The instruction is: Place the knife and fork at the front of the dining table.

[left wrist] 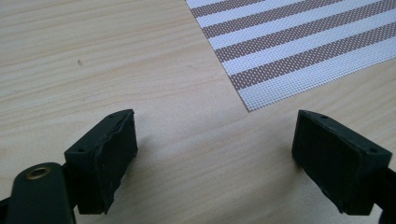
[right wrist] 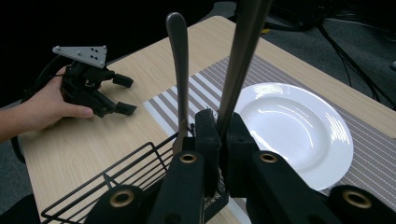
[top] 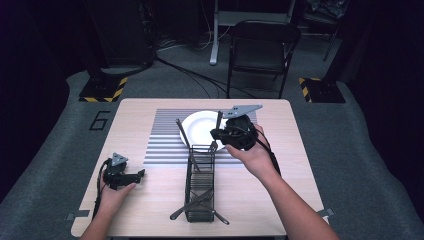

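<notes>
My right gripper is shut on the handle of a dark metal utensil, which it holds upright over the far end of a black wire basket. A second utensil leans up out of that end of the basket. Just beyond them a white plate lies on a striped placemat. My left gripper rests on the bare wood at the left, open and holding nothing.
More utensils lie crossed in the near end of the basket. The wooden table ends close behind the plate. A black folding chair and floor cables stand beyond the table's far edge.
</notes>
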